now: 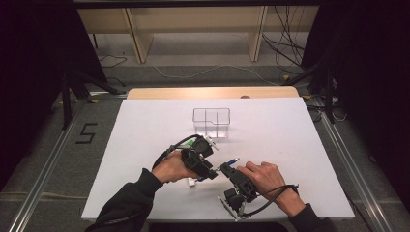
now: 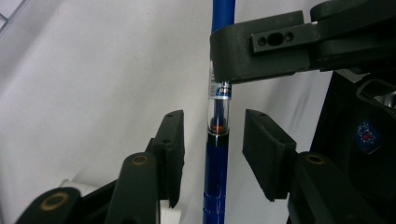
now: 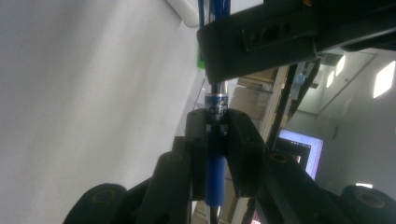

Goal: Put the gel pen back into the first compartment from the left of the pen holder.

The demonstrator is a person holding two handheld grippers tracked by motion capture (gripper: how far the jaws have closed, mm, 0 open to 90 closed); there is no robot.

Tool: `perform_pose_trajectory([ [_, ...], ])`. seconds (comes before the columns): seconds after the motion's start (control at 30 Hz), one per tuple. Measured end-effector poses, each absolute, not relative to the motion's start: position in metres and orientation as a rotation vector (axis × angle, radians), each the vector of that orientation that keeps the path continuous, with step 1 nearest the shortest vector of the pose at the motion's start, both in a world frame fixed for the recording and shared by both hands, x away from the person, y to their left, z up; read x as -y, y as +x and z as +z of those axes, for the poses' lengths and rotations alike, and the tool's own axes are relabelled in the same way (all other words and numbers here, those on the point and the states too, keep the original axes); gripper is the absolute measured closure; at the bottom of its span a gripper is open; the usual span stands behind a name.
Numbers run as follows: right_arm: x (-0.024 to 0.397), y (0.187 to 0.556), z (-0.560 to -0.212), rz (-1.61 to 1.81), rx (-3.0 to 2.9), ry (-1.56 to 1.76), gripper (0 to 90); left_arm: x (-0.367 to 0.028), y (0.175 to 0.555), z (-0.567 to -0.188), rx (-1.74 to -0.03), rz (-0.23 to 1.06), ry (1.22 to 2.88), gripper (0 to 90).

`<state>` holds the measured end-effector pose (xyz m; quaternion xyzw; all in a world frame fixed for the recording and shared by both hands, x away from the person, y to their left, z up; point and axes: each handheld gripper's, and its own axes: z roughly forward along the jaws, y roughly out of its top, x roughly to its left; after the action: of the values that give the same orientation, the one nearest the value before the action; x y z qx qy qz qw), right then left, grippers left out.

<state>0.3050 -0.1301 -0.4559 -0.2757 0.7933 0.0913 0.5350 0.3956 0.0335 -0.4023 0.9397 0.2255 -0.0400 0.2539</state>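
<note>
blue pen (image 2: 215, 177) with clear midsection, right hand-held gripper (image 3: 217, 122) clamped on it, left hand-held gripper (image 2: 212, 140) apart

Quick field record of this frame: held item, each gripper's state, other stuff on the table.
held item: blue pen, off the table between the two grippers
right gripper: shut on the pen barrel
left gripper: jaws either side of the pen, gaps on both sides, not pressing
container: clear plastic organizer, beyond the hands on the white table, looks empty
</note>
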Motion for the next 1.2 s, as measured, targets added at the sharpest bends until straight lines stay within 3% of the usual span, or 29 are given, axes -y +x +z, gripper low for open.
perform_pose_trajectory([
  [0.77,0.1271,0.3019,-0.4578,0.222,-1.89,-0.685,80.0,-0.027,0.3985,-0.4076,-0.577,-0.156,2.587,77.4],
  [1.2,0.1269,0.3018,-0.4591,0.22,-1.899,-0.691,79.6,-0.026,0.3983,-0.4091,-0.571,-0.152,2.598,79.0],
])
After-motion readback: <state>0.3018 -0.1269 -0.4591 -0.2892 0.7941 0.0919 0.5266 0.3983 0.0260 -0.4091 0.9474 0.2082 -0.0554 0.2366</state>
